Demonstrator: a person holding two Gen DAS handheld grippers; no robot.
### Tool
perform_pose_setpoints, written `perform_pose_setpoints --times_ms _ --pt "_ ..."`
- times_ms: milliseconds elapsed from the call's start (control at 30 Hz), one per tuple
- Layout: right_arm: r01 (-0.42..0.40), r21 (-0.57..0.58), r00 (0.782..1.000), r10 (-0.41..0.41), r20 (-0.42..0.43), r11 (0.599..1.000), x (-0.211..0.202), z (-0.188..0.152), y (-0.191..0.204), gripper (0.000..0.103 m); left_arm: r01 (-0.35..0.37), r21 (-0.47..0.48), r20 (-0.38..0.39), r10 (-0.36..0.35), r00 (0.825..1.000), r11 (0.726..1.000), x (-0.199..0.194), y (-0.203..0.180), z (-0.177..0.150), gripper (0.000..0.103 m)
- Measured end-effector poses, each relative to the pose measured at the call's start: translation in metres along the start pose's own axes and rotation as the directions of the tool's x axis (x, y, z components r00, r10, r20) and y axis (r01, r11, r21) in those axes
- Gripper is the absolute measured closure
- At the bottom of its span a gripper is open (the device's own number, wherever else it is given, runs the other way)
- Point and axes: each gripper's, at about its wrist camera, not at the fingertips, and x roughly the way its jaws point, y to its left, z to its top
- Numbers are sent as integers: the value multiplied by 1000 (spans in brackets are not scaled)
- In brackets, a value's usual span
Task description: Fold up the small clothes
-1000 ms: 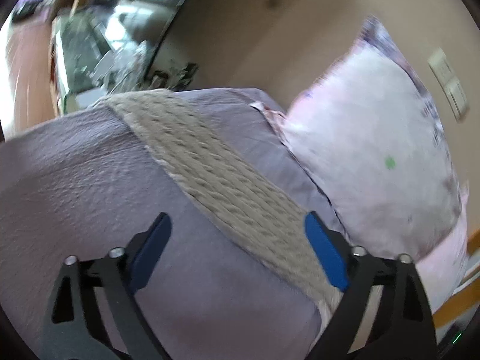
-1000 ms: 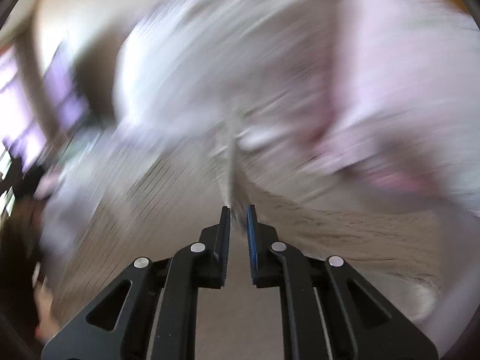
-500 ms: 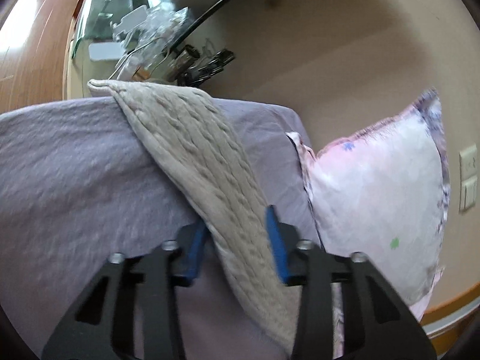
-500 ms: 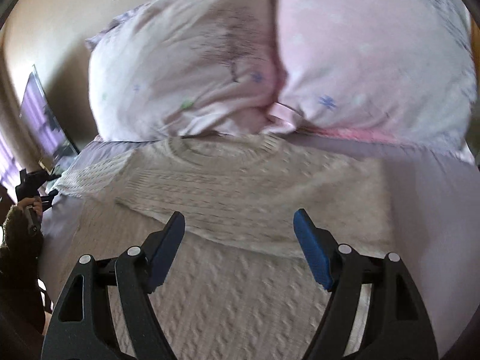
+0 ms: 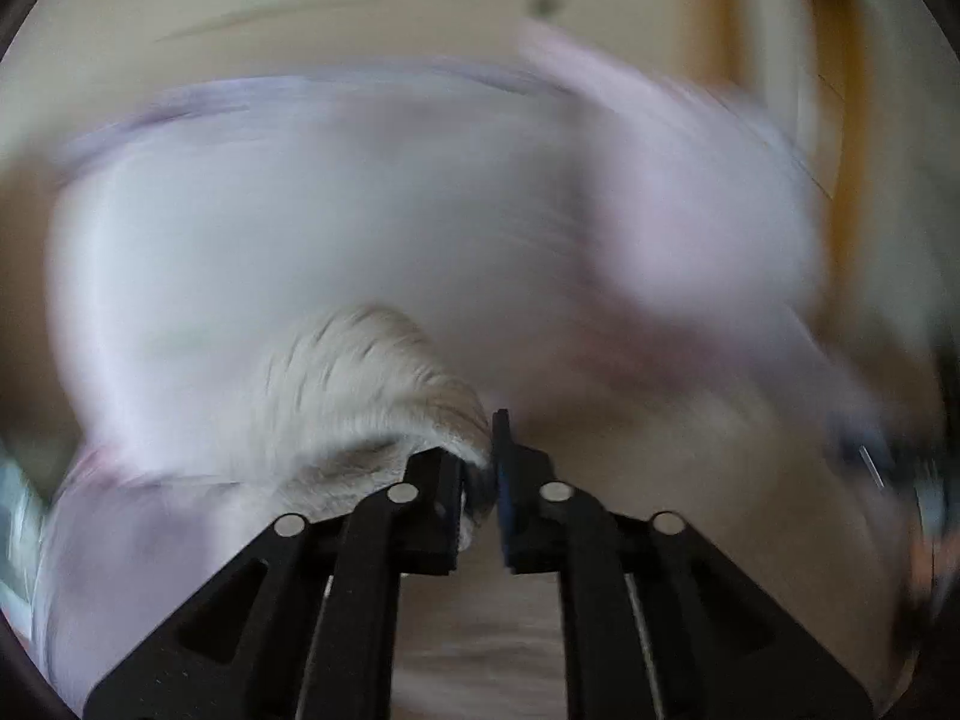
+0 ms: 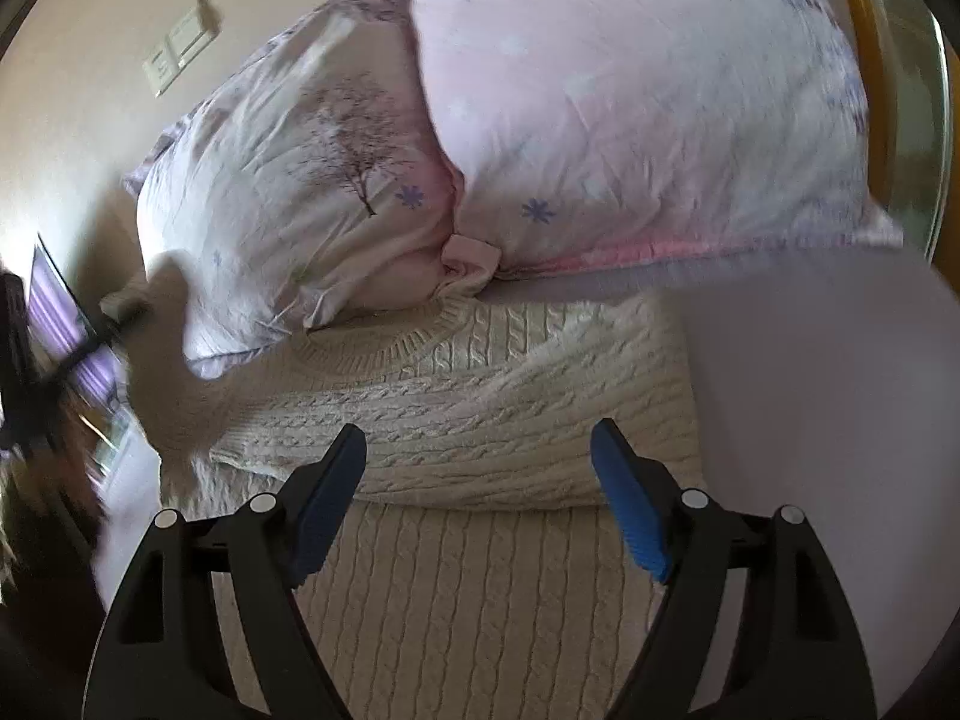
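Note:
A cream cable-knit sweater (image 6: pixel 480 420) lies on the lilac bed sheet (image 6: pixel 828 396), collar toward the pillows, with its right sleeve folded across the chest. My right gripper (image 6: pixel 480 480) is open and empty just above the sweater's body. My left gripper (image 5: pixel 480 468) is shut on the sweater's left sleeve (image 5: pixel 360 396) and holds it lifted; this view is heavily blurred. The raised sleeve shows as a blurred cream shape at the left of the right wrist view (image 6: pixel 168 372).
Two pink floral pillows (image 6: pixel 600 120) lean against the wall behind the sweater's collar. A wall switch plate (image 6: pixel 180 54) is at the upper left. A wooden bed frame (image 6: pixel 864 30) runs along the right. A screen (image 6: pixel 54 306) stands at the far left.
My left gripper closed on the left sleeve and swung it up fast toward the pillows. My right gripper let go of the right sleeve, opened, and stays over the sweater.

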Motion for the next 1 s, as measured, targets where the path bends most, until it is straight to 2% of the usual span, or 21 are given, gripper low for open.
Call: perform_pose_setpoints --times_ms 33,67,100,133,167,200,233,267,333,433,500,633,667,767,867,900,967,1000 --pt "-5 16 1000 5 -7 1000 1 0 -3 24 77 91 -75 -70 995 993 22 -41 -7 89" --pt "-8 39 1000 8 -16 999 2 -1 -8 24 129 159 -143 -107 984 979 37 -71 -17 89" --pt "-12 63 1000 13 -24 998 2 -2 -13 24 162 211 -186 -123 975 964 44 -91 -29 89" --pt "-28 98 999 31 -33 995 0 -3 -21 24 167 220 -190 -126 974 961 43 -95 -35 89" --pt "-39 117 998 44 -37 992 -1 -4 -27 25 164 199 -186 -127 974 966 39 -90 -39 89" --pt "-46 137 998 52 -43 989 -2 -4 -34 30 158 155 -178 -130 975 975 32 -79 -41 87" --pt "-46 147 997 53 -48 988 -2 -3 -37 33 148 78 -168 -134 977 986 23 -58 -43 84" --pt "-50 160 997 60 -58 986 0 -2 -41 38 126 17 -157 -122 980 992 12 -39 -46 78" --pt "-77 201 992 95 -80 977 9 1 -44 44 72 -58 -149 -80 986 996 -6 -8 -56 75" --pt "-109 268 983 144 -114 957 29 14 -46 50 16 -165 -171 -45 984 986 -37 26 -84 68" --pt "-140 332 973 191 -127 933 45 23 -47 50 26 -227 -186 -70 980 974 -50 46 -98 65" --pt "-152 481 953 258 -160 863 90 37 -50 50 62 -284 -193 -121 974 957 -72 47 -130 59" --pt "-151 507 950 267 -164 849 99 39 -52 53 70 -289 -196 -130 972 955 -77 47 -137 57" --pt "-102 575 958 235 -161 812 116 39 -57 56 103 -306 -210 -173 962 946 -79 43 -147 53" --pt "-60 599 977 170 -129 798 123 42 -63 63 110 -306 -225 -184 957 946 -77 40 -153 52" --pt "-43 589 984 137 -117 807 124 45 -63 75 111 -309 -225 -186 956 945 -75 40 -154 51" --pt "-11 523 992 76 -104 852 123 52 -58 95 108 -319 -223 -186 957 942 -75 42 -155 51" --pt "-3 477 995 48 -82 879 116 55 -52 95 105 -324 -221 -183 958 940 -76 43 -157 51"
